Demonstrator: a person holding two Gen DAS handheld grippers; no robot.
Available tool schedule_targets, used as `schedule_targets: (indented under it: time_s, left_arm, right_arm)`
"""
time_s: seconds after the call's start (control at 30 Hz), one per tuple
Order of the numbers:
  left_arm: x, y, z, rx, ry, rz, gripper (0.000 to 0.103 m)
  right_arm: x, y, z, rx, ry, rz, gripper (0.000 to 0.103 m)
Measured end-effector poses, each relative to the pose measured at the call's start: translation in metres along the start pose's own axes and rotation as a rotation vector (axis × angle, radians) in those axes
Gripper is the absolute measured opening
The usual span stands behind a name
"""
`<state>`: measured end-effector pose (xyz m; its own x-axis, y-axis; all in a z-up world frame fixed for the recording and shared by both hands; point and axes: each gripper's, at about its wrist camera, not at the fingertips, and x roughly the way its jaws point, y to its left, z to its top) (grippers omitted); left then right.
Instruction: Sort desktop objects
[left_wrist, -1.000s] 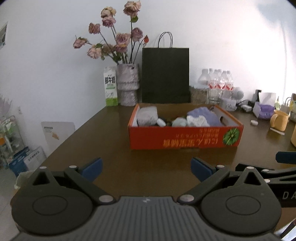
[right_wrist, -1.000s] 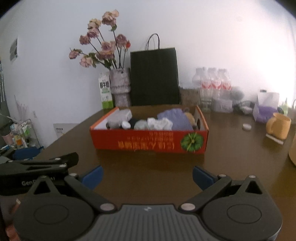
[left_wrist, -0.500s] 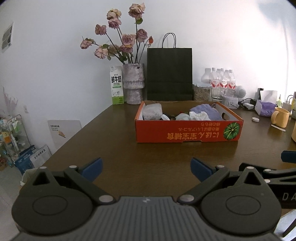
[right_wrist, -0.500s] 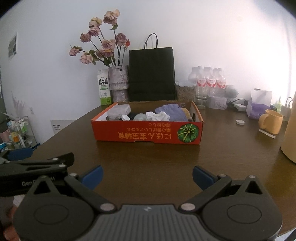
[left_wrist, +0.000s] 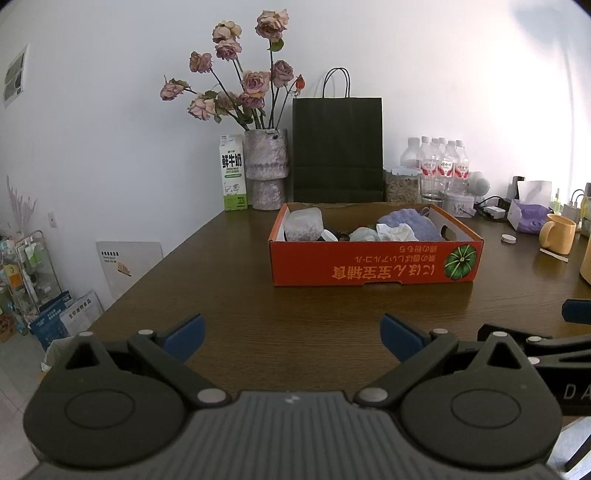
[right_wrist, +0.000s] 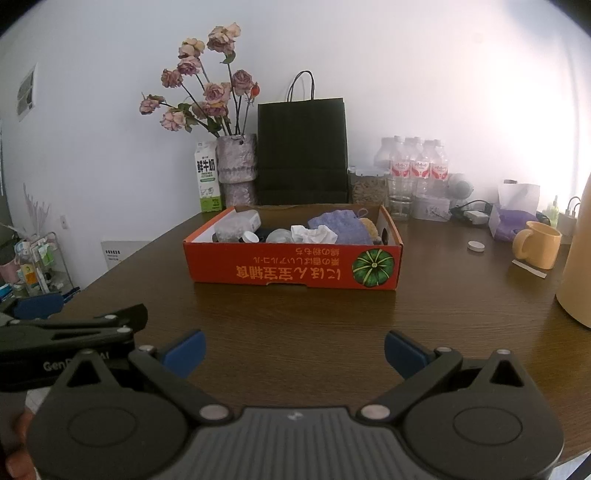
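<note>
Both the left tool and the right tool are held spread and empty short of the filled orange carton, so sorting just finished or pending cannot be told apart.

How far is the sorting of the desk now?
Several things, a purple cloth and crumpled tissue among them, lie in the orange box. Both grippers, left and right, are open and empty over the table. A mug and small cap stand outside; whether they belong in the box is unclear.
</note>
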<state>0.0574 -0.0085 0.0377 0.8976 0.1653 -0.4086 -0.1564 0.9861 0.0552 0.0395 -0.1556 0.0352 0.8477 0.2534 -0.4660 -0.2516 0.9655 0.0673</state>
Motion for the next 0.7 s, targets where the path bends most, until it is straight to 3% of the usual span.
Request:
schedule_targets:
  time_s: [0.7]
  left_arm:
    - [0.0002, 0.0020, -0.0026, 0.001, 0.007, 0.004, 0.103]
  right_arm:
    - [0.0019, -0.0014, -0.0030, 0.006, 0.008, 0.005, 0.103]
